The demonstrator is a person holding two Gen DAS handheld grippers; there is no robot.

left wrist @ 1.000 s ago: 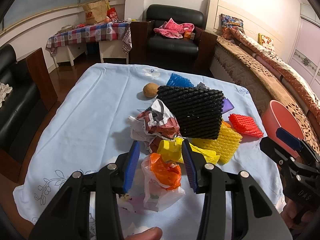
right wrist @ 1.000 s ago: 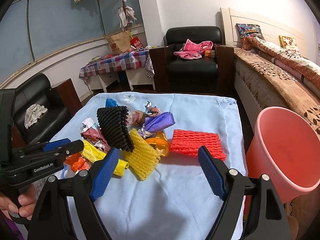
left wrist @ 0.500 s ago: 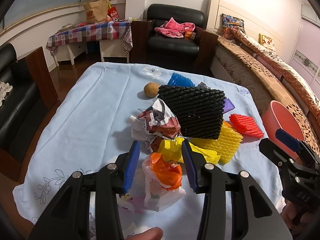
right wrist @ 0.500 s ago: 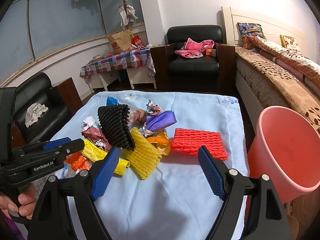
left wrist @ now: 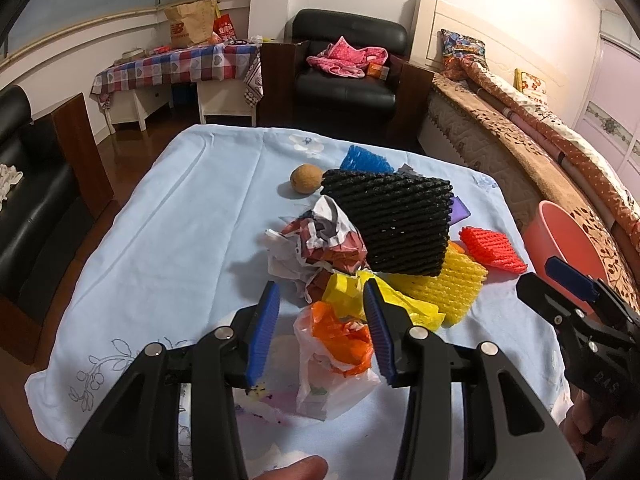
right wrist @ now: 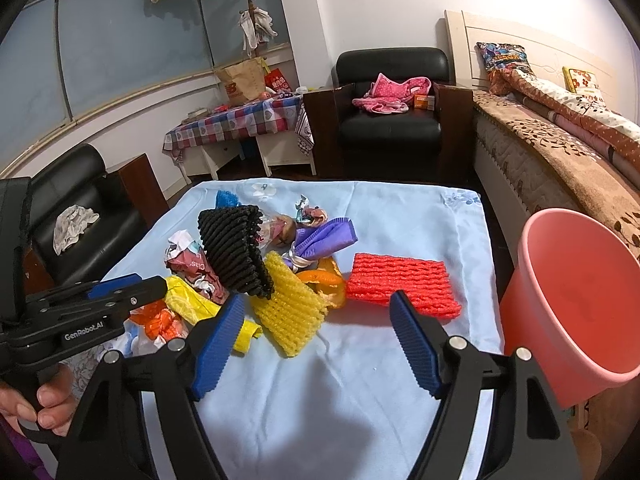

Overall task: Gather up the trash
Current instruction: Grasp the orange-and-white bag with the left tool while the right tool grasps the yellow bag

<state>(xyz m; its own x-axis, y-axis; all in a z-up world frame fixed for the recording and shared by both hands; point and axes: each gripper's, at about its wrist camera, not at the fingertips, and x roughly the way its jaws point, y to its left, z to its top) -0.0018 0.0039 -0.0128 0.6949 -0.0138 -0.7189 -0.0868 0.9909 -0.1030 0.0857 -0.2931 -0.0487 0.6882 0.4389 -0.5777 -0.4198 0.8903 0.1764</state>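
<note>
A heap of trash lies on the light blue tablecloth [left wrist: 168,240]: black foam net [left wrist: 396,224], yellow foam net [left wrist: 444,288], red foam net [left wrist: 492,250], crumpled wrappers [left wrist: 320,244], yellow plastic bag [left wrist: 352,292], and an orange-and-clear plastic bag [left wrist: 340,344]. My left gripper [left wrist: 322,336] is open with its blue pads on either side of the orange-and-clear bag, not closed on it. My right gripper [right wrist: 316,338] is open and empty above bare cloth, just short of the yellow net [right wrist: 290,312] and red net [right wrist: 402,284]. A pink bucket [right wrist: 568,304] stands at the table's right edge.
A brown round fruit [left wrist: 306,178], a blue net [left wrist: 366,160] and a purple net [right wrist: 324,236] lie at the far side of the heap. Black sofa [left wrist: 24,200] on the left, armchair [left wrist: 346,76] behind, a bed [left wrist: 540,132] along the right.
Both grippers have drifted very slightly; the views are almost the same. Nothing has been taken hold of or moved on the table.
</note>
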